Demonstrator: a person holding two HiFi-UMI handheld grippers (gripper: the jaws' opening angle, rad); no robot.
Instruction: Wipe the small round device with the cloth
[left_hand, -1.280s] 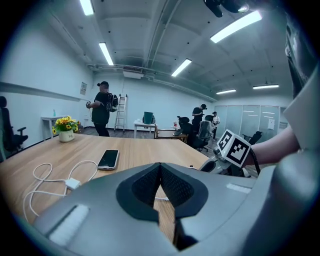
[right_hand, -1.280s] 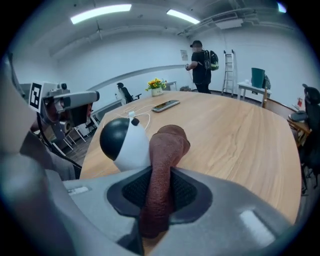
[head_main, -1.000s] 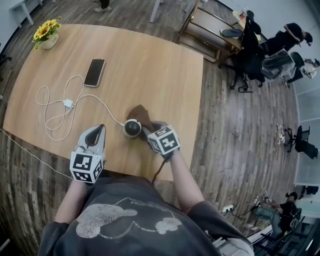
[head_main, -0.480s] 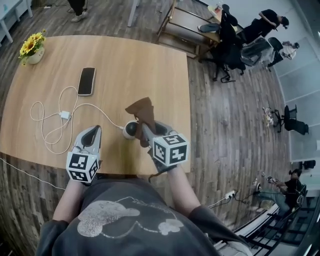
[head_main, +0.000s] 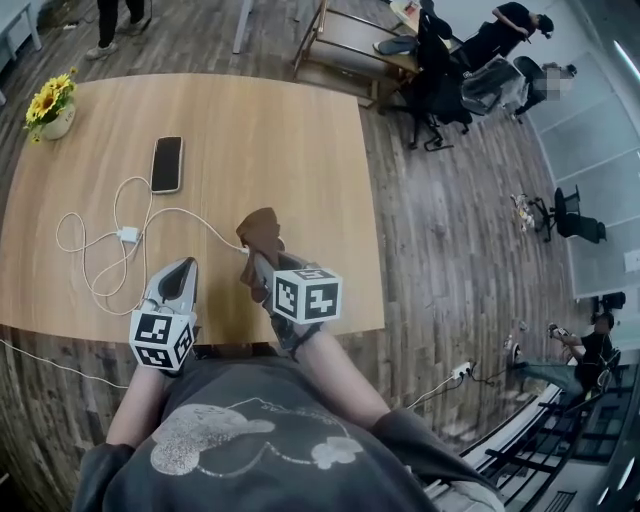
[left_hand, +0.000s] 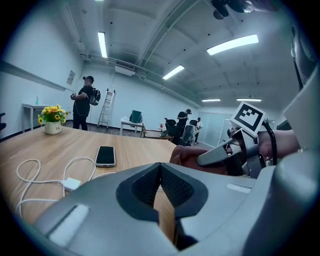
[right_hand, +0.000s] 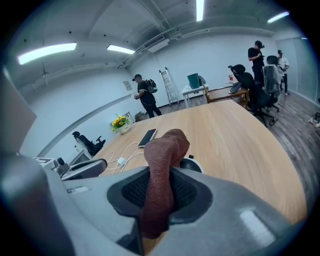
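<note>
At the far left of the pale wooden table (head_main: 300, 140) stands a small white pot of yellow sunflowers (head_main: 50, 105), well apart from the work. Right of it a black smartphone (head_main: 166, 163) lies flat, and nearer the person a thin white cable with a small white plug block (head_main: 127, 235) loops over the wood and runs off toward the right. The left gripper (head_main: 183, 270) hangs over the table's near edge; its own view shows the jaws closed together with nothing between them, so it takes no part for now. Just beside it on the right, the right gripper (head_main: 262, 270) has its jaws clamped on a rust-brown cloth (right_hand: 162, 165), whose free end rises out of the jaws and folds over at the top. The small round black device with a white rim (right_hand: 192, 164) sits on the table just behind the cloth; the head view hides it under that gripper. Whether the cloth touches the device cannot be told. Judged from this, the wiping is at most partly done: the cloth is gripped and brought to the device, but it has yet to be pressed down and rubbed over the top and rim.
</note>
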